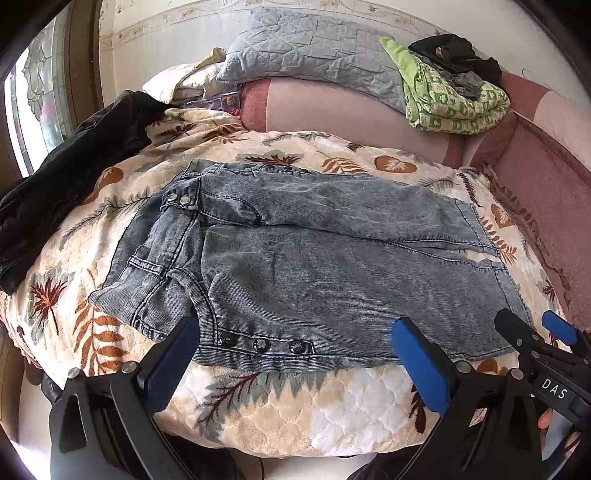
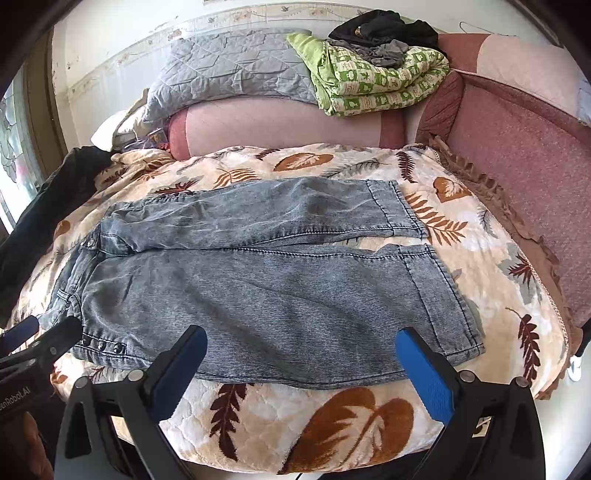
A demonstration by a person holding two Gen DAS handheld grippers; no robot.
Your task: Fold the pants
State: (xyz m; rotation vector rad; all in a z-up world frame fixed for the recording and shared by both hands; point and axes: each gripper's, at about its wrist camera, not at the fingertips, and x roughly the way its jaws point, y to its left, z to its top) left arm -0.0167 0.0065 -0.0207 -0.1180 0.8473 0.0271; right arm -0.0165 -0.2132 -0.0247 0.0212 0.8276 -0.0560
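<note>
- Jeans [image 1: 314, 258] spread flat on leaf-print blanket [image 1: 295, 413], waist at left, leg ends at right.
- Both legs laid out side by side, narrow gap of blanket showing between the hems [image 2: 417, 236].
- Row of dark snaps [image 1: 262, 343] along near edge by the waist; two metal buttons [image 1: 177, 199] at far waist corner.
- Left gripper [image 1: 295, 354] spread wide, empty, hovering over near edge of jeans at the waist end; not clamped on cloth.
- Right gripper [image 2: 301, 354] spread wide too, empty, over near edge of the near leg toward the hem; contact with fabric unclear.
- Right gripper visible in left view at lower right [image 1: 532, 332], just beside near hem corner.
- Dark jacket [image 1: 66, 177] bunched at left edge of blanket, apart from jeans.
- Behind: grey quilted pillow [image 2: 236, 66], folded green patterned quilt [image 2: 384, 85] with dark clothes [image 2: 384, 31] on top, pink sofa back [image 2: 280, 129].
</note>
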